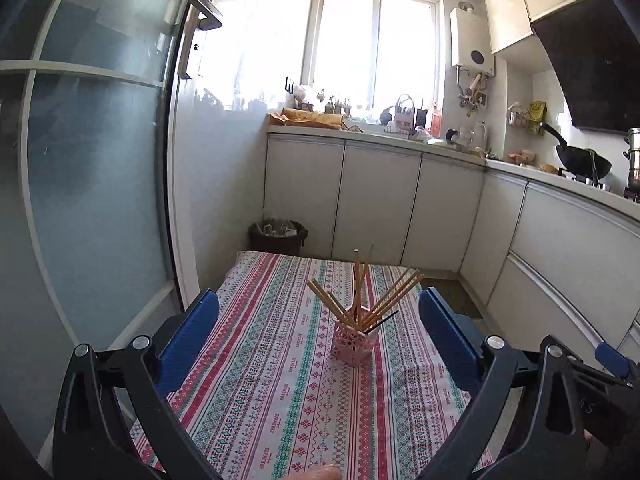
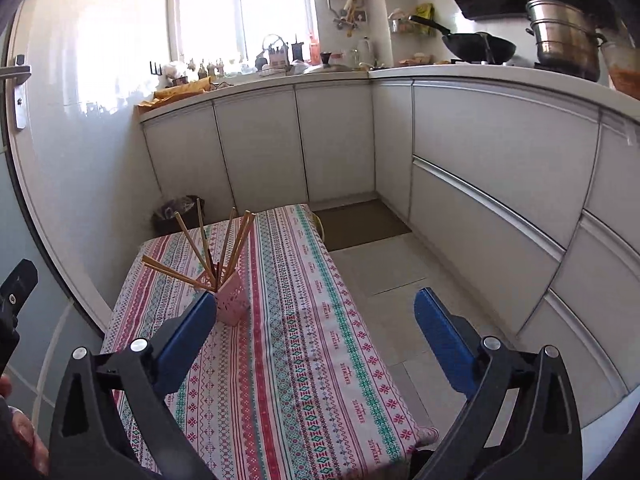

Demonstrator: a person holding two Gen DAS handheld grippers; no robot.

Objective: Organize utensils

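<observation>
A pink lattice holder (image 1: 353, 343) stands upright on the patterned tablecloth (image 1: 256, 392), with several wooden chopsticks (image 1: 396, 294) and one dark stick fanning out of it. My left gripper (image 1: 318, 332) hangs open above the near part of the table, the holder seen between and beyond its blue fingers (image 1: 190, 340). In the right wrist view the same holder (image 2: 231, 300) with its chopsticks (image 2: 230, 240) stands just past the left finger (image 2: 188, 340). My right gripper (image 2: 316, 328) is open and holds nothing, over the table's right side.
White kitchen cabinets (image 2: 480, 184) run along the back and right, with a narrow strip of tiled floor (image 2: 384, 280) beside the table. A dark waste bin (image 1: 279, 236) sits behind the table's far edge. A glass door (image 1: 92, 200) stands on the left. A wok (image 2: 478, 46) sits on the counter.
</observation>
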